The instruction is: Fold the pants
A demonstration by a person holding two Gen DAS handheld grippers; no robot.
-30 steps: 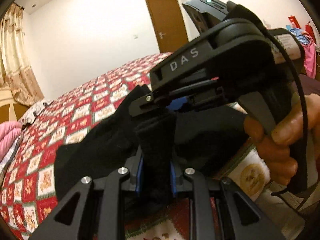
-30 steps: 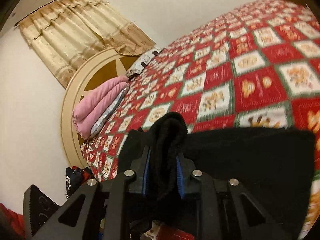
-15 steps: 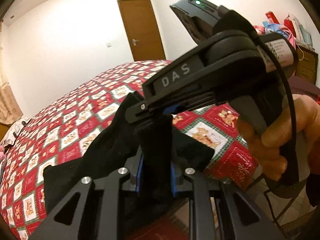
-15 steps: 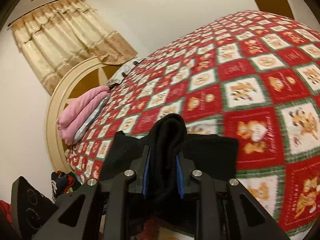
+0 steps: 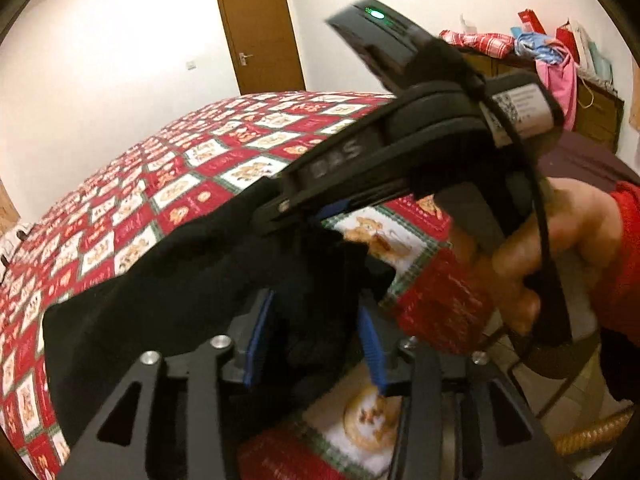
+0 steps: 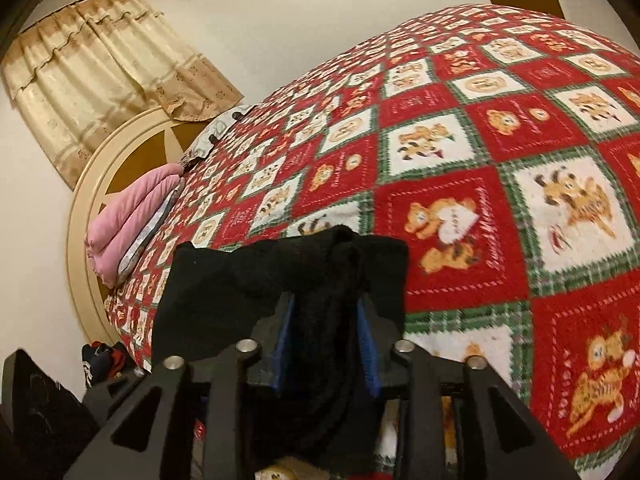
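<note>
Both my left claw [image 5: 314, 340] and right claw [image 6: 326, 344] are clamped on the black pants [image 5: 168, 280]; I'd keep the edge between them taut while lowering it onto the bed [image 6: 500, 160].

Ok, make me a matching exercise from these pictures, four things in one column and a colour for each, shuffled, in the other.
Things:
1. pants
2. folded blanket
3. door
4. curtain

Colours:
A. brown
B. black
C. beige
D. pink

Pairs: 1-B, 2-D, 3-A, 4-C
</note>
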